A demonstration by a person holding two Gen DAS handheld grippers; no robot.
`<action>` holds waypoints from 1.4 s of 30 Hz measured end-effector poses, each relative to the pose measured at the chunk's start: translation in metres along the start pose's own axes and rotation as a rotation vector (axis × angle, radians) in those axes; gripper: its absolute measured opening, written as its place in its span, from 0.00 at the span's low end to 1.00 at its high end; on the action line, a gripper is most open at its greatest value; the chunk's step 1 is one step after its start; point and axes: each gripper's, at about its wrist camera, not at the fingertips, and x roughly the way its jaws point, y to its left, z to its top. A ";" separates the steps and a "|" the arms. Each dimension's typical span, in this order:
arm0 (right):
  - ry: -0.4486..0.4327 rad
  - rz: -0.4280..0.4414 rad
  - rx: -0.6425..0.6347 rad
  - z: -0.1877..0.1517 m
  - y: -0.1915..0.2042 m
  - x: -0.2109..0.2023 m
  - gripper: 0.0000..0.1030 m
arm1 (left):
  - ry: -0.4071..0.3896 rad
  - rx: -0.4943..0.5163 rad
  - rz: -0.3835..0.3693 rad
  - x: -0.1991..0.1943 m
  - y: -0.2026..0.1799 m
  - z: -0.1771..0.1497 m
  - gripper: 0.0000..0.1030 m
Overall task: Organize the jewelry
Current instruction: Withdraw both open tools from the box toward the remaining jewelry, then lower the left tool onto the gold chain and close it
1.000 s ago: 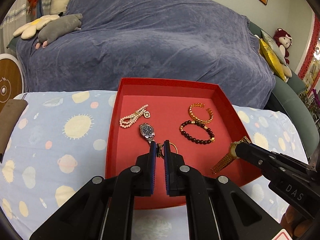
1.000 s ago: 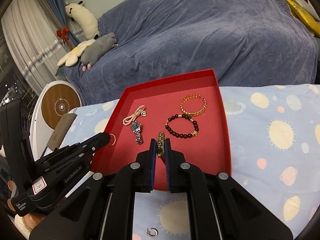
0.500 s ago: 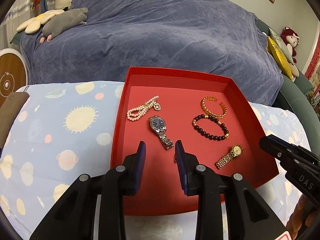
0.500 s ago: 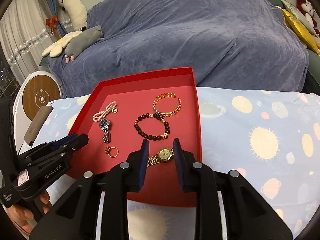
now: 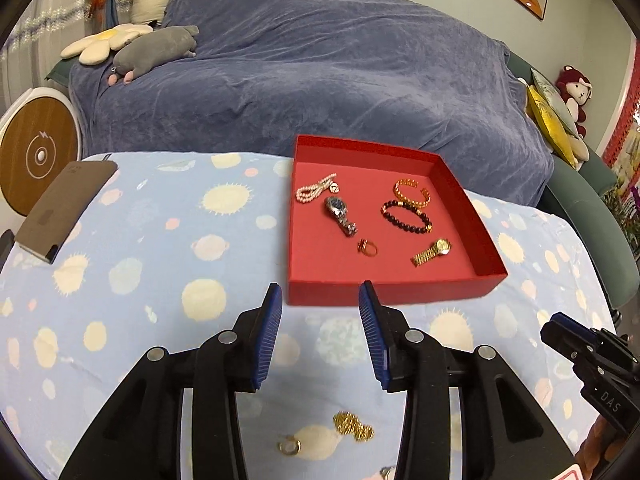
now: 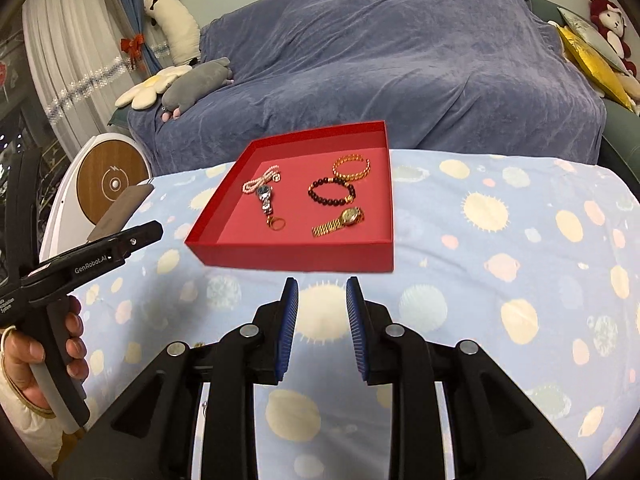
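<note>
A red tray (image 5: 392, 290) on the planet-print cloth holds a pearl bracelet (image 5: 314, 191), a silver watch (image 5: 339, 216), a gold ring (image 5: 367, 247), a gold watch (image 5: 433, 251), a dark bead bracelet (image 5: 405, 218) and a gold bangle (image 5: 412, 194). My left gripper (image 5: 320, 304) hovers just short of the tray's near wall, its jaws opening with nothing between them. My right gripper (image 6: 322, 292) is open and empty, also in front of the tray (image 6: 296, 258). A gold chain piece (image 5: 354, 426) and a small hoop (image 5: 289, 446) lie on the cloth under the left gripper.
A brown phone (image 5: 66, 210) lies at the cloth's far left edge. Beside it stands a round wood-faced device (image 5: 38, 156). A blue-covered sofa (image 5: 320, 80) with plush toys runs behind the table. A hand (image 6: 40, 352) holds the left gripper's handle.
The left gripper let go of the ring and the right let go of the gold watch, both inside the tray. Both opened and pulled back off the tray toward the near side.
</note>
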 end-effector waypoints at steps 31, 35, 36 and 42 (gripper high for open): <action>0.158 0.060 -0.109 -0.076 0.041 0.029 0.24 | 0.163 0.120 -0.058 0.037 -0.031 -0.100 0.37; 0.173 0.071 -0.128 -0.081 0.048 0.030 0.24 | 0.161 0.128 -0.065 0.039 -0.034 -0.101 0.09; 0.175 0.071 -0.129 -0.081 0.048 0.031 0.24 | 0.163 0.129 -0.070 0.038 -0.034 -0.101 0.08; 0.183 0.086 -0.135 -0.084 0.052 0.030 0.24 | 0.155 0.116 -0.089 0.026 -0.032 -0.102 0.04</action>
